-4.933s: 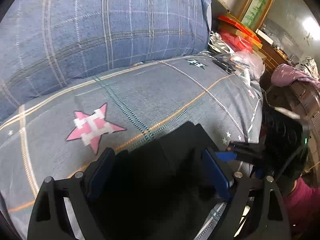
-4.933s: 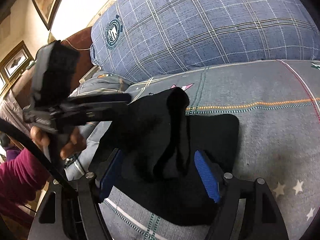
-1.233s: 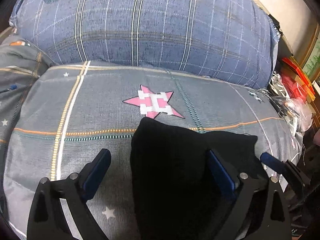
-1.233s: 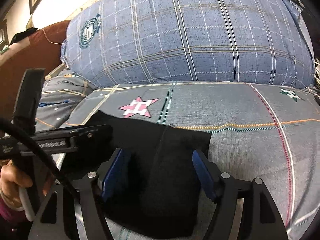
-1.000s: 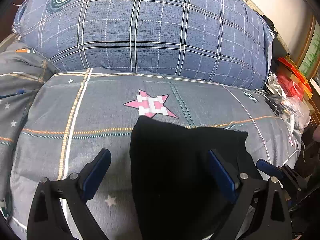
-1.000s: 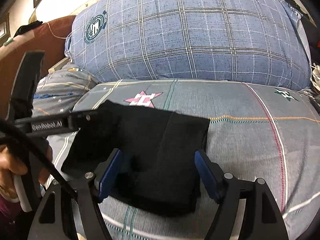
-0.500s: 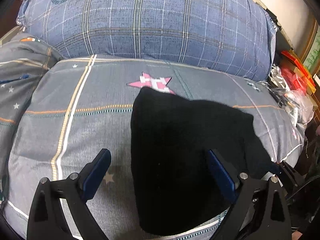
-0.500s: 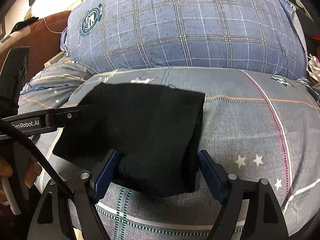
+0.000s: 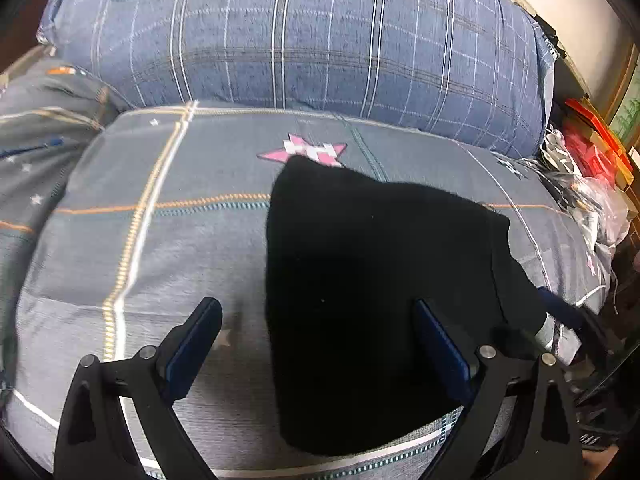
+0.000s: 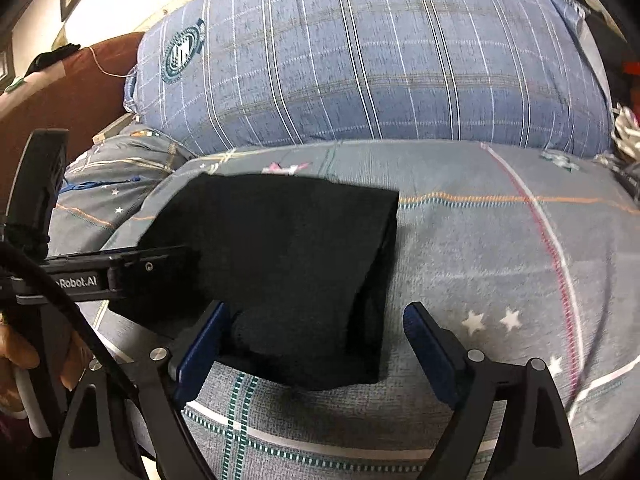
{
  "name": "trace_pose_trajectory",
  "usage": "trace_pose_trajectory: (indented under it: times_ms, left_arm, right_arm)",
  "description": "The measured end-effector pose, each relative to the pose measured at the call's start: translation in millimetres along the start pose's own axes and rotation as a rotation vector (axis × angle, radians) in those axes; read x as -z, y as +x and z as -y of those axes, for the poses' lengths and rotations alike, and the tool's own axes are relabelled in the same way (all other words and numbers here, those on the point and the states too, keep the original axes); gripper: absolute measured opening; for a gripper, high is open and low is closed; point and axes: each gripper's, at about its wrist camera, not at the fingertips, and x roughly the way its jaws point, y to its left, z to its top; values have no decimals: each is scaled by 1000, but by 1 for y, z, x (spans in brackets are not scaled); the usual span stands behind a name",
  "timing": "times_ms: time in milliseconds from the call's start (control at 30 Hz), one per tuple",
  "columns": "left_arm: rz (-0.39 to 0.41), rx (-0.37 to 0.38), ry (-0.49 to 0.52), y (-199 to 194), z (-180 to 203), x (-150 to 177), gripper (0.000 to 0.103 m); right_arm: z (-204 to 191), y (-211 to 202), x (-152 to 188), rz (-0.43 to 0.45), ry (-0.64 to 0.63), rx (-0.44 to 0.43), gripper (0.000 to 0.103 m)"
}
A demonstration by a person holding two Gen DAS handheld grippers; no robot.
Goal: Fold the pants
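Spread across the grey patterned cushion (image 9: 140,248), below the blue plaid pillow (image 10: 380,60): black pants (image 10: 288,264), folded into a flat block. Straddling its near corner, right gripper (image 10: 316,344), jaws wide and just been opening, left pad at the cloth edge, clamping nothing. Over the near end, left gripper (image 9: 320,340), fingers spread wide, gripping nothing.

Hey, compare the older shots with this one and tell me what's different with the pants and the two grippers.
About five seconds ago the black pants hung bunched between both grippers; now they lie folded flat on the grey cushion, covering part of the pink star. The right gripper has let go, its jaws just opening, with only the fold's near edge between them. The left gripper stands open. The blue plaid pillow has not moved.
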Motion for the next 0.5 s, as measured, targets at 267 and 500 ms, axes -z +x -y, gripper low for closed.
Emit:
trace_pose_trajectory:
  times_ms: [267, 500]
  left_arm:
    - [45, -45, 46, -21, -4, -10, 96]
    - [57, -71, 79, -20, -6, -17, 96]
  right_arm:
    - [3, -7, -21, 44, 24, -40, 93]
    - [15, 2, -22, 65, 85, -95, 94]
